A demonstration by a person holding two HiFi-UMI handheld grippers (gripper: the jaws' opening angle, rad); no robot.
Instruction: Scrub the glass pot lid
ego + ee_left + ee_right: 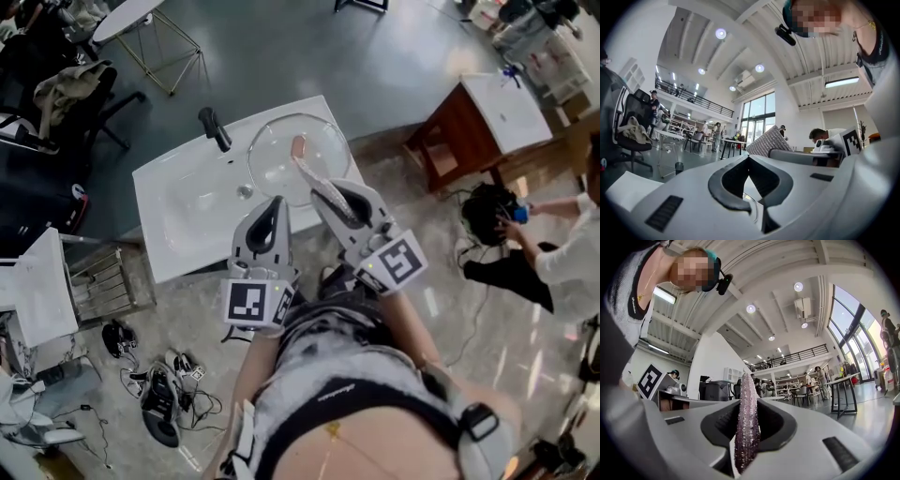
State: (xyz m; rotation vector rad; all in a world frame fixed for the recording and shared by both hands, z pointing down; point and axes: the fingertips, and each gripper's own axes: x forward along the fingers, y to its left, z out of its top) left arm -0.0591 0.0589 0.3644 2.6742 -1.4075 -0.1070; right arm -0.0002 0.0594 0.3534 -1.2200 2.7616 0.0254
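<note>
Judging by size, the biggest worry starts with the white washbasin (pixel 178 202): the glass pot lid (pixel 277 164) lies on its right end, beside the bowl and the black faucet (pixel 215 128), with its rim close to the basin's right and back edges. The surface is smooth and possibly wet, so a sideways scrubbing push could skate the lid toward an edge, and a fall to the hard floor would likely break the glass. That risk grows because nothing pins the lid. The left gripper (pixel 275 203) has its jaws closed together on nothing and hangs near the lid's near rim, so it braces neither the rim nor the pinkish knob (pixel 298 146). The right gripper (pixel 336 199) is clamped on a thin, glittery scrub pad (pixel 746 427), and its tip reaches out over the glass toward the knob. Whether the pad touches the lid cannot be told from the head view. Both gripper views look out across the room and show no lid, so I judge that the pad would meet the glass at a shallow angle. The smallest hazard is the pad itself: it is held edge-on by 1 narrow strip, so a firm stroke could fold it or drag it out of the jaws, and bare jaw tips would then knock the glass or catch the knob.
</note>
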